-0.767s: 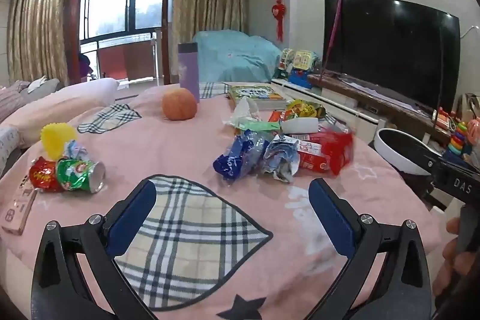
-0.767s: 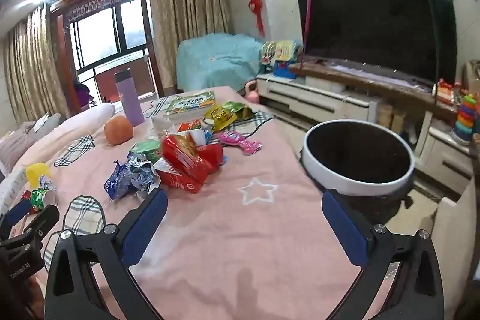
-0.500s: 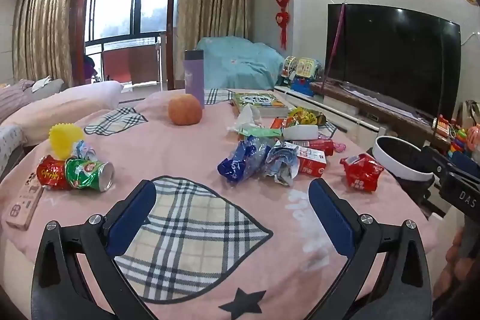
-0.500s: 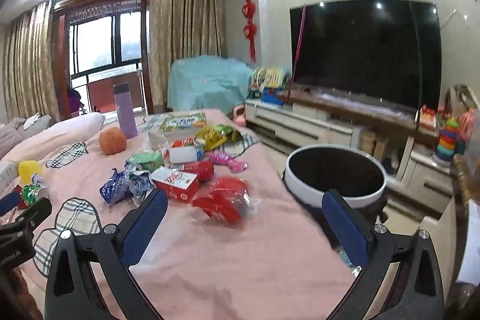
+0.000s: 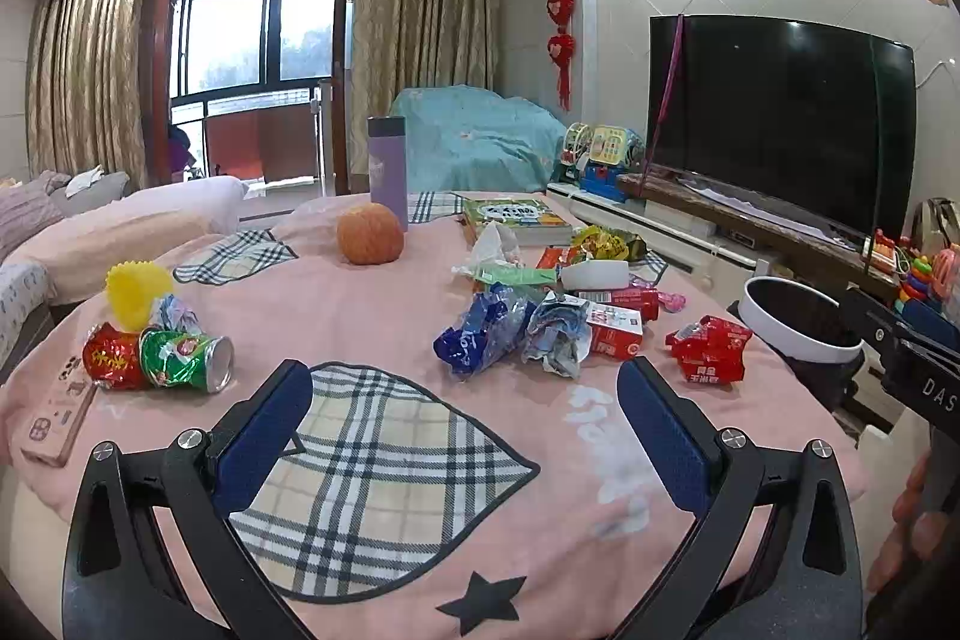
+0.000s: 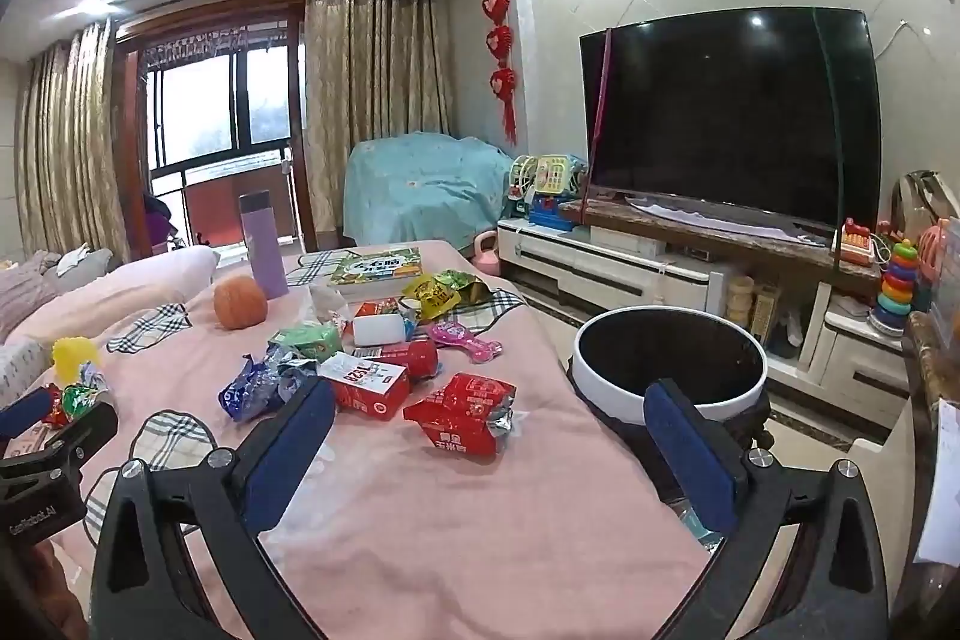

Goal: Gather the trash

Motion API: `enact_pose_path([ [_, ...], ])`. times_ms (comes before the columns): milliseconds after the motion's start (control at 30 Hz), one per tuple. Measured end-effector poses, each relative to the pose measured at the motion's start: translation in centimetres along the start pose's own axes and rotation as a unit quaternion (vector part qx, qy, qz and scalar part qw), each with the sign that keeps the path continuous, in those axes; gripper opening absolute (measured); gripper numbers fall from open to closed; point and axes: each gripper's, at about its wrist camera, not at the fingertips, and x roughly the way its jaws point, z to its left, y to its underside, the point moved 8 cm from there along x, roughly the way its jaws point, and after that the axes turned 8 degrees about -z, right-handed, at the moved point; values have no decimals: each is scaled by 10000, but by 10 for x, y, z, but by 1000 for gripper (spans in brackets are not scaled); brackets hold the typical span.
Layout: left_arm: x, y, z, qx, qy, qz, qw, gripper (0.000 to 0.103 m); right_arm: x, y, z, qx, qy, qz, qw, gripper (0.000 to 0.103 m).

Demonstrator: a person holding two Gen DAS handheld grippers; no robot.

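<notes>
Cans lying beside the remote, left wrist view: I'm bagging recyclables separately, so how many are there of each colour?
Red can: 1
Green can: 1
Total: 2

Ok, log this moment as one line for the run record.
left hand-held gripper: open, empty | right hand-held gripper: open, empty | red wrapper: on pink cloth near bin | bin: beside table

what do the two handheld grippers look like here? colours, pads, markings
Both match: the left gripper and right gripper have black angular frames, silver screw heads at the pivots and dark blue pads on the fingers. White lettering marks each body, partly cut off. No cables or sleeves visible.
</notes>
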Motion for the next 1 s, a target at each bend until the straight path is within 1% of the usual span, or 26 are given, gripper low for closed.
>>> enact_pose_path([
  [33, 0, 0, 0, 1, -4, -10, 10000, 103, -1, 0, 4, -74, 61, -42, 9999, 103],
  [133, -2, -1, 0, 1, -15, -40, 10000, 103, -11, 6, 39, -173, 242, -167, 9994, 103],
  [200, -3, -1, 1, -5, -22, -50, 10000, 103, -22, 2, 49, -211, 305, -221, 9991, 103],
  [233, -3, -1, 1, -4, -19, -51, 10000, 103, -25, -1, 45, -218, 310, -226, 9990, 103],
  [267, -3, -1, 1, 2, -26, -52, 10000, 103, -37, 0, 50, -258, 354, -242, 9987, 103],
  [300, -3, -1, 1, 2, -33, -54, 10000, 103, -37, 0, 50, -258, 354, -242, 9987, 103],
  [367, -3, -2, 1, 10, -30, -60, 10000, 103, -43, -6, 40, -255, 340, -216, 9989, 103],
  [400, -4, -2, 2, 14, -32, -64, 10000, 103, -50, 8, 45, -271, 366, -199, 9988, 103],
  [467, -4, -2, 2, 13, -26, -62, 10000, 103, -53, 4, 39, -267, 355, -189, 9988, 103],
  [500, -4, -2, 2, 9, -31, -66, 10000, 103, -54, 8, 48, -263, 386, -169, 9988, 103],
  [533, -3, -2, 1, 13, -32, -68, 10000, 103, -57, 5, 44, -258, 375, -168, 9988, 103],
  [600, -3, -2, 1, 17, -35, -71, 10000, 103, -57, 7, 52, -226, 405, -145, 9988, 103],
  [1000, -3, -1, 0, 21, -33, -70, 10000, 103, -49, 14, 57, -111, 351, -55, 9993, 103],
])
